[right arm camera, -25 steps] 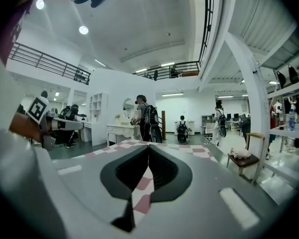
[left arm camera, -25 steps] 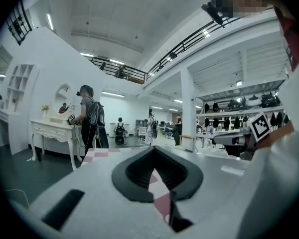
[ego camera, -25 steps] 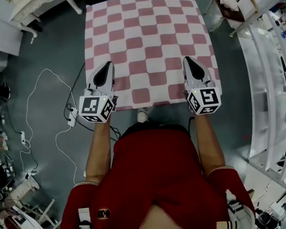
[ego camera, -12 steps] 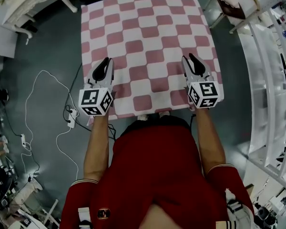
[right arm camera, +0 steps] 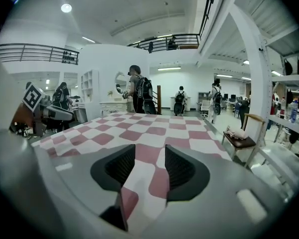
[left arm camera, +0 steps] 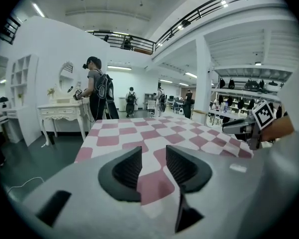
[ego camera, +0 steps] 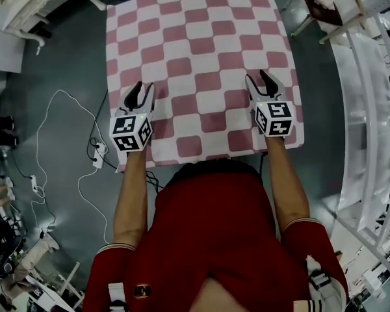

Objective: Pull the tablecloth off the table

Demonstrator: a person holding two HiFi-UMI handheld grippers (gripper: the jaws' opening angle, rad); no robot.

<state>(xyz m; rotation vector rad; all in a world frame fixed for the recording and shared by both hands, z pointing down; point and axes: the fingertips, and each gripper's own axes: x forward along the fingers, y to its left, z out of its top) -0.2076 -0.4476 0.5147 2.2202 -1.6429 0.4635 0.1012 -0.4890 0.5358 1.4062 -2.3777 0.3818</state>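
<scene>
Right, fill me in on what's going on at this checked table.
A person in a red shirt holds a gripper in each hand over the near end of a pink-and-white checked tablecloth. The left gripper is near the cloth's left edge and the right gripper near its right edge. Both have just been opening their jaws, which stand apart with only the cloth below showing through the gap. Neither pinches it. The cloth lies spread flat, not yet pulled.
</scene>
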